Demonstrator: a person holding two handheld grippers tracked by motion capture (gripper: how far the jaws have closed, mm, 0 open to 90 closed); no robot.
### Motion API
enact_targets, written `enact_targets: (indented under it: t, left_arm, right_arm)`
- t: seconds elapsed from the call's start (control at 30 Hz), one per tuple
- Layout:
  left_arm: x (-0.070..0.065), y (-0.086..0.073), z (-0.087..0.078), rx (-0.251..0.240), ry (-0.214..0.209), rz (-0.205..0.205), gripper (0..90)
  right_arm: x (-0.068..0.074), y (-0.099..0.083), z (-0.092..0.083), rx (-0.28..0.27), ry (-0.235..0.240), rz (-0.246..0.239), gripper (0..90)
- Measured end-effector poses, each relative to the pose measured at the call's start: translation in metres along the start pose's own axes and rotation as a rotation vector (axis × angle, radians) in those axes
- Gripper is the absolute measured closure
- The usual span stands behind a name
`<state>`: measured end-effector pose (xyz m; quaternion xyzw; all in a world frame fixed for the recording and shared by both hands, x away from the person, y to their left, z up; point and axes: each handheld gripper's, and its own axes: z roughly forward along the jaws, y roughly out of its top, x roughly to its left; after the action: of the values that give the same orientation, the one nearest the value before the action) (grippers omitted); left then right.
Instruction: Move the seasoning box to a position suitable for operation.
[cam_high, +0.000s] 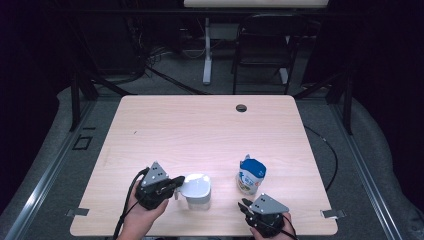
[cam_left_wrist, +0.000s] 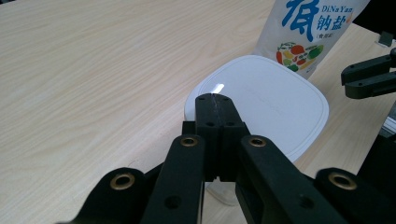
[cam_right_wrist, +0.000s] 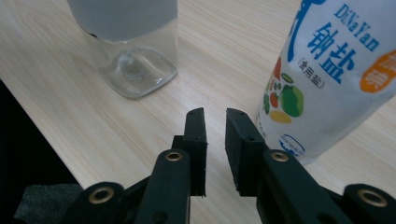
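Note:
A clear square jar (cam_high: 199, 199) with a white lid (cam_high: 195, 184) stands near the table's front edge. My left gripper (cam_high: 177, 189) is shut, its tips at the lid's left rim; in the left gripper view its closed jaws (cam_left_wrist: 215, 97) sit over the near edge of the lid (cam_left_wrist: 275, 105), with nothing seen between them. A blue and white salt pouch (cam_high: 251, 175) stands upright to the right of the jar. My right gripper (cam_high: 244, 205) sits in front of the pouch, its jaws (cam_right_wrist: 215, 114) a narrow gap apart and empty, beside the pouch (cam_right_wrist: 336, 74) and short of the jar (cam_right_wrist: 133, 56).
The wooden table (cam_high: 200, 130) has a cable hole (cam_high: 241, 107) near its far edge. A black chair (cam_high: 265, 45) and a white desk leg (cam_high: 207, 50) stand beyond the table. Dark floor surrounds it.

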<state>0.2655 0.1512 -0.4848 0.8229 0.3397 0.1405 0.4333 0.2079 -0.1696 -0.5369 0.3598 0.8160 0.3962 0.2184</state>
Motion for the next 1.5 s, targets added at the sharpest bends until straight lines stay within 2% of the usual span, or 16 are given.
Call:
enact_targets:
  t: [0.4,0.5,1.5]
  left_arm:
    - [-0.001,-0.001,-0.002,0.005,-0.004,0.002,90.0]
    - [-0.001,-0.001,-0.002,0.007,-0.010,-0.003,90.0]
    - [0.000,-0.002,-0.002,-0.008,-0.005,-0.013,90.0]
  right_arm:
    - [0.007,0.021,0.011,-0.022,0.036,-0.032,88.1]
    - [0.008,0.026,0.013,-0.034,0.055,-0.019,90.0]
    - [0.014,0.055,0.030,-0.054,0.111,-0.077,90.0]
